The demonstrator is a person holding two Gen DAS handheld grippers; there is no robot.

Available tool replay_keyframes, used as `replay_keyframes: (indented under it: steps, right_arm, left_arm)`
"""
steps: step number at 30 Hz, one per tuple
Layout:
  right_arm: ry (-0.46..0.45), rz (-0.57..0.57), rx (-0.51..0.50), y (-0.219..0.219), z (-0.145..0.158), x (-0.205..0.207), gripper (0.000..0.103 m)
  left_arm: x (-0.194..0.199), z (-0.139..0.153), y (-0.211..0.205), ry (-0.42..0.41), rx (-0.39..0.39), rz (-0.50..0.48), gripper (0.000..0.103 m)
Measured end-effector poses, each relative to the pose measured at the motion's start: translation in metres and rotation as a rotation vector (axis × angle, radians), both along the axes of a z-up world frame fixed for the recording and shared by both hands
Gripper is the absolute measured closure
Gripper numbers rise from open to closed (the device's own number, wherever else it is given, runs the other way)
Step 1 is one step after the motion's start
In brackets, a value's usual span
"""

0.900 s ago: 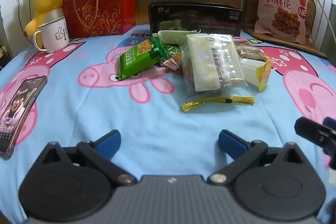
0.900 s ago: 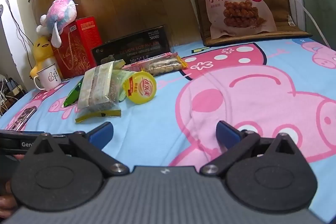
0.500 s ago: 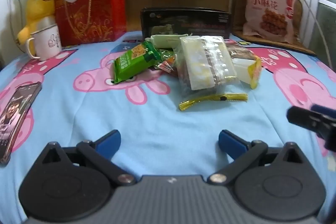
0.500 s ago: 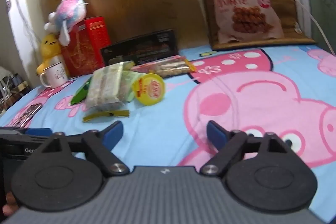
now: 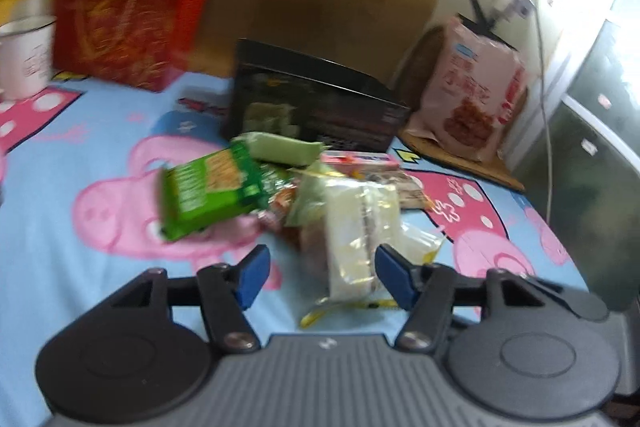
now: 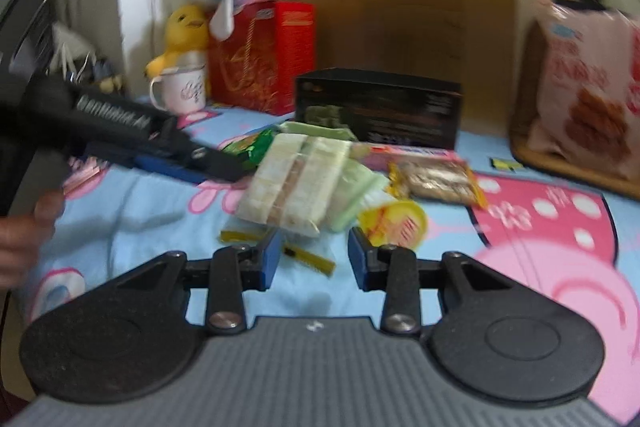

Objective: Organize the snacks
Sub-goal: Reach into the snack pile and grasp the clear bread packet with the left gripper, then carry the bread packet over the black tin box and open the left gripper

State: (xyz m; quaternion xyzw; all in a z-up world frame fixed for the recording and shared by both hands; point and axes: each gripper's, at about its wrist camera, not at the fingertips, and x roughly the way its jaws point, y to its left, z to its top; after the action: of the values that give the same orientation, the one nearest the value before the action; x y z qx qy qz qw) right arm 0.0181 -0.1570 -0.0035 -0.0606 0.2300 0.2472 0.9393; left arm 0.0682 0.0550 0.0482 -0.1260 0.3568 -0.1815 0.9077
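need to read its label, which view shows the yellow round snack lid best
The right wrist view: the yellow round lid faces the camera, though blurred. The left wrist view shows only a yellow edge behind the clear packet.

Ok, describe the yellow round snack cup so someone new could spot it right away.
Find the black box standing at the back of the cartoon-pig bedsheet. The snack pile lies before it, and the cup sits at its near right edge: the only round, bright yellow item among flat wrapped packets.

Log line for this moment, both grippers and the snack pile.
left gripper: open, nothing held | right gripper: open, nothing held | snack pile: on bedsheet
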Motion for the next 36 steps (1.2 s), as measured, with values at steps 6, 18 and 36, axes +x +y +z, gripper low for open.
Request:
replay_keyframes:
  steps: [6,18,36]
  right_arm:
    - [0.04,0.056,-0.112,0.021,-0.01,0.029,0.053]
    - [-0.031,0.092,0.01,0.014,0.036,0.031,0.065]
    - [0.081,-0.093,0.207,-0.011,0.074,0.177,0.061]
  left_arm:
    - [0.021,-0.022,-0.017,0.056,0.007,-0.063,0.05]
    - [0.01,0.044,-0.018,-0.141,0.013,-0.054,0.061]
    - [0.164,0.044,-0.017,-0.063,-0.075,0.076,0.049]
